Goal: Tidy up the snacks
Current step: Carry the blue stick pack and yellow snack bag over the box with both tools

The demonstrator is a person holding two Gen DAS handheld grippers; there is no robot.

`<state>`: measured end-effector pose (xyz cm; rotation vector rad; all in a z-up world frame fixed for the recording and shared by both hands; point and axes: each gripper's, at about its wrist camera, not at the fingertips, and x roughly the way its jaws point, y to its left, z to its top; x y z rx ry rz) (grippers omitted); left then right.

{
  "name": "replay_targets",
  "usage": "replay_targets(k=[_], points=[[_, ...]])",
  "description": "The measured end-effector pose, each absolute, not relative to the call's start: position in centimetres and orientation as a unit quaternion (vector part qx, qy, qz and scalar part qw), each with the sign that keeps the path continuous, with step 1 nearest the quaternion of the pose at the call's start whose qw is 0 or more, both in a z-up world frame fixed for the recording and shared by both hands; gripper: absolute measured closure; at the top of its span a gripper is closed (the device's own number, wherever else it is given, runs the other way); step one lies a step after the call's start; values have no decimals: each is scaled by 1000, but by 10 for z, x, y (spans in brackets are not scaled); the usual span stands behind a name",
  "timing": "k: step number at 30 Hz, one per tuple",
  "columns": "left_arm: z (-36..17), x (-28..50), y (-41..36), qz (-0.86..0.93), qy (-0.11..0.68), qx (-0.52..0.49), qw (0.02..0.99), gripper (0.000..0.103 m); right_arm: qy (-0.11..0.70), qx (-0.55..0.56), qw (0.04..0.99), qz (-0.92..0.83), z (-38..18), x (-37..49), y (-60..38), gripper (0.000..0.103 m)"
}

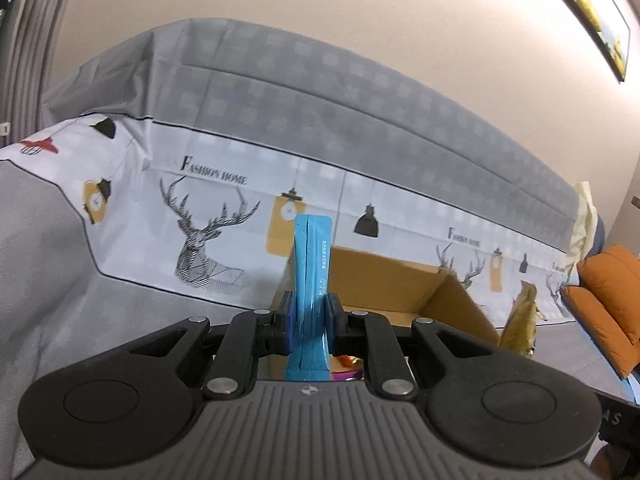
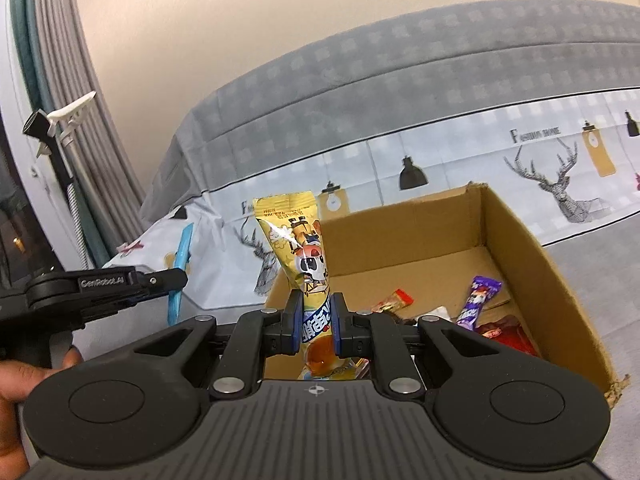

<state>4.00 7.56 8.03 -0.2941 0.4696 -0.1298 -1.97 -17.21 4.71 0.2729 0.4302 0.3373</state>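
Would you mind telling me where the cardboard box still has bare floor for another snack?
The box floor is bare along its back wall. Its near right side is crowded: a purple packet, an orange-red packet and a red packet.

The blue packet (image 1: 311,280) runs down behind the left gripper's (image 1: 311,320) body, so its lower end is hidden; its small print is too fine to read. The box (image 1: 384,284) shows only its far walls in the left view; its floor and contents are covered there. A gold packet (image 1: 520,320) at the right is blurred. The framed picture (image 1: 592,12) is cut by the top edge.

In the right view, the yellow packet's (image 2: 298,240) bottom sinks behind the right gripper (image 2: 316,320). Snacks (image 2: 476,304) in the box are partly hidden. The hand (image 2: 16,380) is cut off at the left edge.
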Motion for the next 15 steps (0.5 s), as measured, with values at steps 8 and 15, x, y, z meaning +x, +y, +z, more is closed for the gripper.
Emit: replay_targets(k=[8, 15], points=[[82, 41, 51, -91, 219, -124, 964, 87, 197, 150, 959, 135, 49, -19, -180, 87], [81, 42, 32, -115, 206, -103, 966, 87, 197, 150, 960, 131, 49, -17, -181, 87]])
